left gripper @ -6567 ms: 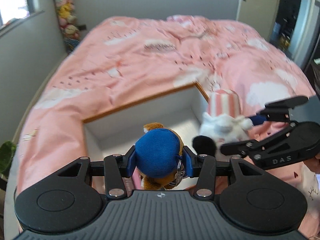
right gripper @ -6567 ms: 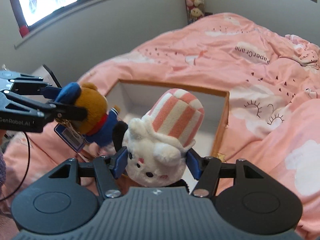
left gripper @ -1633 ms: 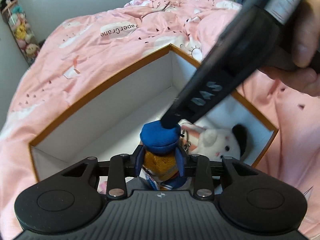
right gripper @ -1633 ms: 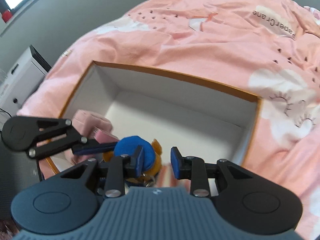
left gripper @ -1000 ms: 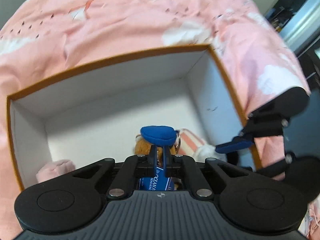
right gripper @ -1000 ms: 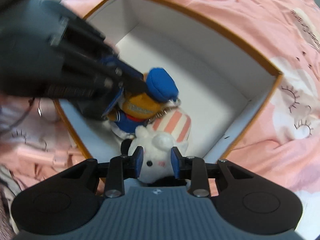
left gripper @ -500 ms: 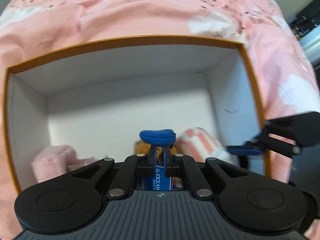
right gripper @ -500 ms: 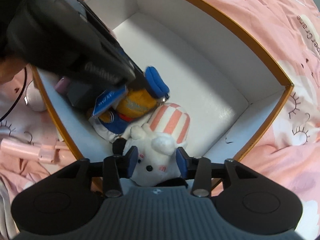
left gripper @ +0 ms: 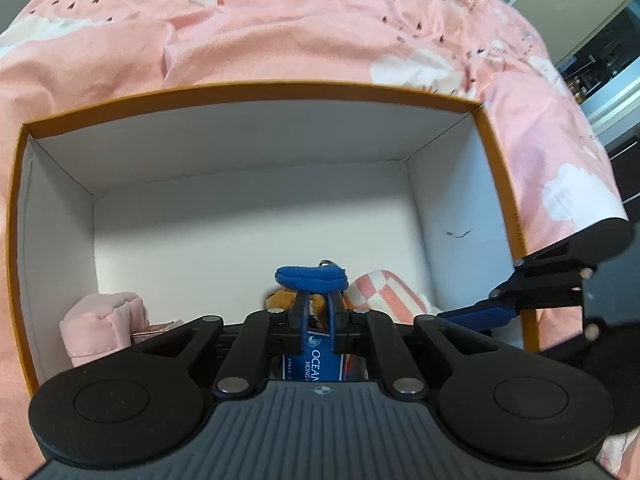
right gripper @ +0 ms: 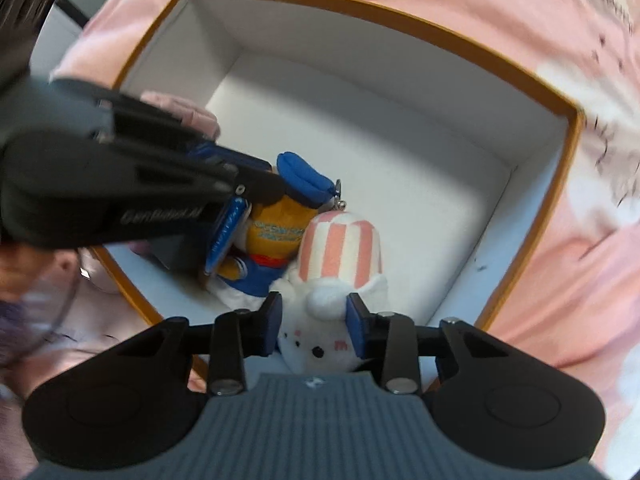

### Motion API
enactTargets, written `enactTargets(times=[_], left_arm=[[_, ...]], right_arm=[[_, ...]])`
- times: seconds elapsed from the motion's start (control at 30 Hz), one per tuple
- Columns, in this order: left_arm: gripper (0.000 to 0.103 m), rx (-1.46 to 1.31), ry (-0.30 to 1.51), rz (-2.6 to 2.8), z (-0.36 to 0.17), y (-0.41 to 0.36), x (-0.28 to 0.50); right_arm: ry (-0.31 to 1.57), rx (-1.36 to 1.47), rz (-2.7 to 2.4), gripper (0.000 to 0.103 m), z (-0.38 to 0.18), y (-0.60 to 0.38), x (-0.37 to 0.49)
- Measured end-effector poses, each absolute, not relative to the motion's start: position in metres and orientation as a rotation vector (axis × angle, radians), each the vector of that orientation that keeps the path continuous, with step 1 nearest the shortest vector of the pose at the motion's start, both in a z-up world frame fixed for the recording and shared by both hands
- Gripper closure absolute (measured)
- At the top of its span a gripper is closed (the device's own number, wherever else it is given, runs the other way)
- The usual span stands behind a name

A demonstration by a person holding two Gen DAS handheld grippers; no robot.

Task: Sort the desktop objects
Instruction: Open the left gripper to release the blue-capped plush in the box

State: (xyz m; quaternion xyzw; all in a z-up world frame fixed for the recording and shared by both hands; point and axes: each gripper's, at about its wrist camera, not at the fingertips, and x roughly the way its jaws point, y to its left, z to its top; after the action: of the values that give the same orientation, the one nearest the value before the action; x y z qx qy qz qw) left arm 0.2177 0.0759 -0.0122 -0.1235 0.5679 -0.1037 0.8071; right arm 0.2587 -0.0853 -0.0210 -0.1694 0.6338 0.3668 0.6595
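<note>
You lowered both plush toys into the white, orange-rimmed cardboard box: your left gripper, jaws opening, pinched the blue-capped brown bear's blue tag, while your right gripper, jaws closing, straddled the white plush with a pink-striped hat.

We see our left gripper and right gripper built alike: black linkage arms, silver screws, blue pads, ribbed grey housings, white lettering along one side.
</note>
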Motion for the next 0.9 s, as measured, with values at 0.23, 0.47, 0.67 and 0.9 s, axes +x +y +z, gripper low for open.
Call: enactTargets(times=[0.23, 0.47, 0.67, 0.9], left_arm=[[0.088, -0.284, 1.108, -0.255, 0.008, 0.078, 0.189], [0.088, -0.275, 1.066, -0.224, 0.018, 0.082, 0.167], [0.088, -0.313, 1.058, -0.222, 0.018, 0.088, 0.151], [0.088, -0.339, 1.039, -0.240, 0.021, 0.088, 0.135]], right_arm=[[1.468, -0.203, 0.853, 0.085, -0.022, -0.107, 0.254], [1.446, -0.013, 0.830, 0.097, -0.021, -0.110, 0.258], [1.361, -0.120, 0.819, 0.092, -0.024, -0.083, 0.255], [1.303, -0.228, 0.826, 0.078, -0.009, -0.089, 0.251]])
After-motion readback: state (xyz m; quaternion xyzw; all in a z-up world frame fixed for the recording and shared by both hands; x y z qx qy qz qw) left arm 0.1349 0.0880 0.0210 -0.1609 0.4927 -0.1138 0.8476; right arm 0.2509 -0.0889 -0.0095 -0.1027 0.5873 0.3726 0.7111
